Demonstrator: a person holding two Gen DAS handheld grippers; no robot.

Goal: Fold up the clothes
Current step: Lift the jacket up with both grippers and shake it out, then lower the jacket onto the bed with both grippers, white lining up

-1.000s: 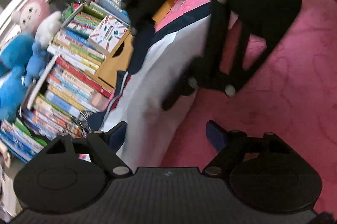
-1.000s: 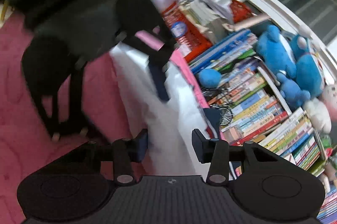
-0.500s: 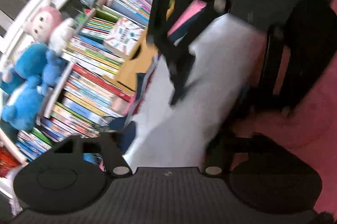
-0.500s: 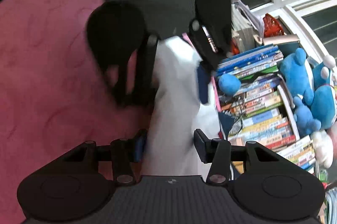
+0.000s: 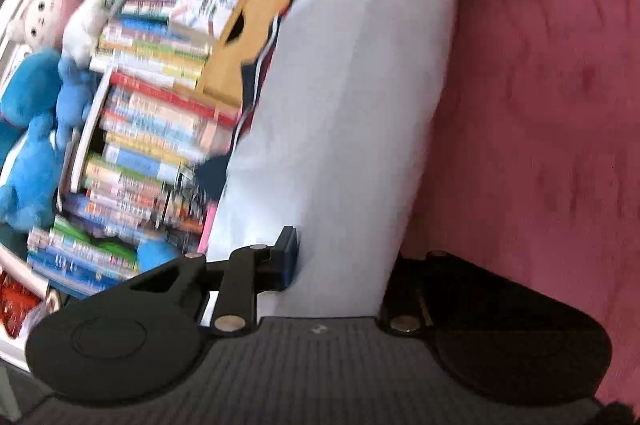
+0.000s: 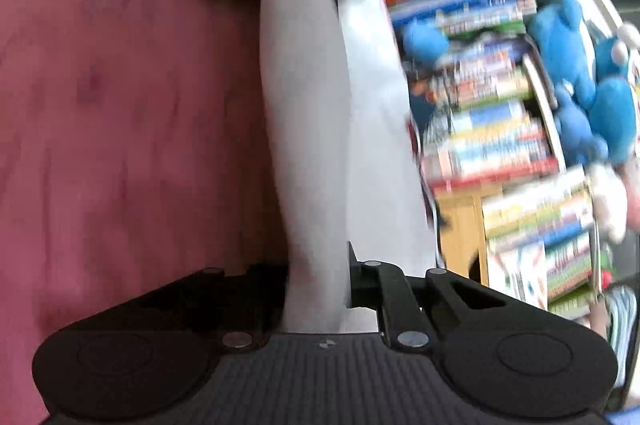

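Both the left gripper and right gripper fingers clamp the white navy-trimmed cloth garment; a shallow edge grip risks slippage mid-fold.

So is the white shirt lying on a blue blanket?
No, the white shirt hangs over a pink blanket, pinched by the left gripper.

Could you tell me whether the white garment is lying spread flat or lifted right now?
Lifted: the white garment hangs stretched between both tools, left tool and right tool, above the pink carpet.
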